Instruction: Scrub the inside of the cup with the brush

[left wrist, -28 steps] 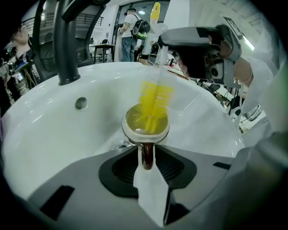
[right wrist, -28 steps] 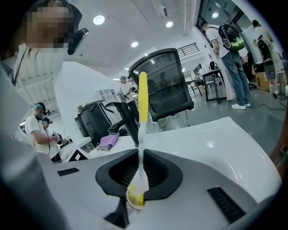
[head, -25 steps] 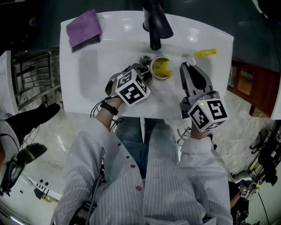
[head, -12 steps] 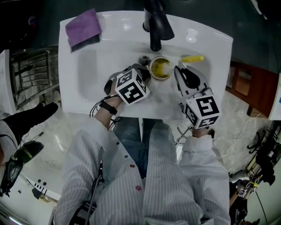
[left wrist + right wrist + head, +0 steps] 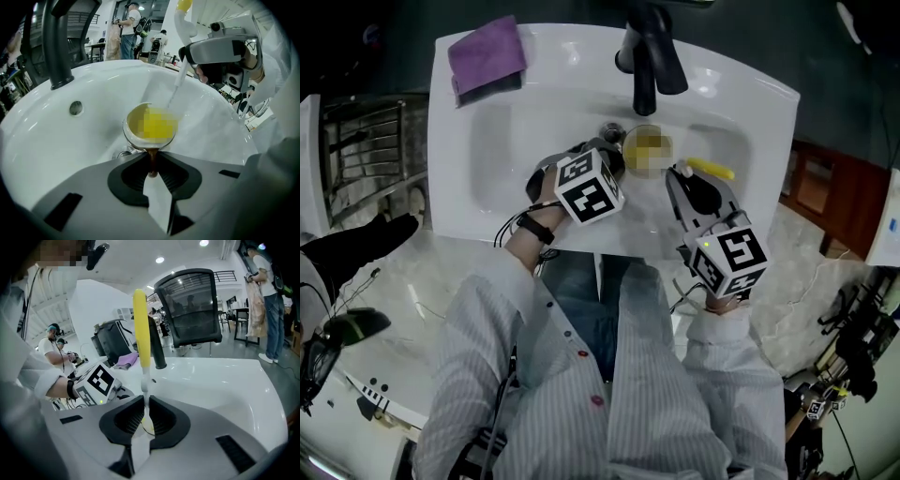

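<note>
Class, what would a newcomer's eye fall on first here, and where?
The yellow-lined cup stands out in the white sink, its handle pinched by the left gripper, whose jaws have just been closing. Beside it the right gripper grips a yellow-handled brush; a purple cloth lies on the sink's far left corner.

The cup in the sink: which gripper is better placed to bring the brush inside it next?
The right. The right gripper is shut on the brush, whose lower end already comes close to the cup. The left gripper has just been closing on the cup, so it should only steady it.
</note>
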{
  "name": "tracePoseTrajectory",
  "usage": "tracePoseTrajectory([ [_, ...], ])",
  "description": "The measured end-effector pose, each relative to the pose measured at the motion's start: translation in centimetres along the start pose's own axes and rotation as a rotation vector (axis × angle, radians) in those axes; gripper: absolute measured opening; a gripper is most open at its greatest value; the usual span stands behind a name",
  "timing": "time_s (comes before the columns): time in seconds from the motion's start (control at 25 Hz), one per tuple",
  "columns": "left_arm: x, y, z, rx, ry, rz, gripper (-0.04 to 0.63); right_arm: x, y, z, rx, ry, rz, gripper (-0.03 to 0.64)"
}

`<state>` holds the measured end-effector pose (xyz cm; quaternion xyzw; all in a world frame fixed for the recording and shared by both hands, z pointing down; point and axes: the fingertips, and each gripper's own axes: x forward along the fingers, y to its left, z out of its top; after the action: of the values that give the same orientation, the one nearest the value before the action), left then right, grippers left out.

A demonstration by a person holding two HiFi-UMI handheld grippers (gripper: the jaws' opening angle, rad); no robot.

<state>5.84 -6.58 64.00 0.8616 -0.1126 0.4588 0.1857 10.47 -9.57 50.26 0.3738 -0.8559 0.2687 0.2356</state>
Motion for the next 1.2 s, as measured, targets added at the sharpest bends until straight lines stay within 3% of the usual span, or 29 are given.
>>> tracePoseTrajectory([
  [0.56, -0.1, 0.0, 0.0, 0.008, 0.003, 0.007, 0.069, 4.2, -1.2, 4.1, -0.163, -0.091, -0.092, 0.055],
  [0.84, 0.0, 0.1, 0.0, 0.007, 0.004, 0.011, 0.069, 1.7, -3.3, 2.6, -0.141, -0.057, -0.119, 0.055],
  [1.2, 0.1, 0.2, 0.1, 0.026, 0.015, 0.023, 0.069, -0.7, -1.4, 0.2, -0.043, -0.010, -0.056, 0.055],
])
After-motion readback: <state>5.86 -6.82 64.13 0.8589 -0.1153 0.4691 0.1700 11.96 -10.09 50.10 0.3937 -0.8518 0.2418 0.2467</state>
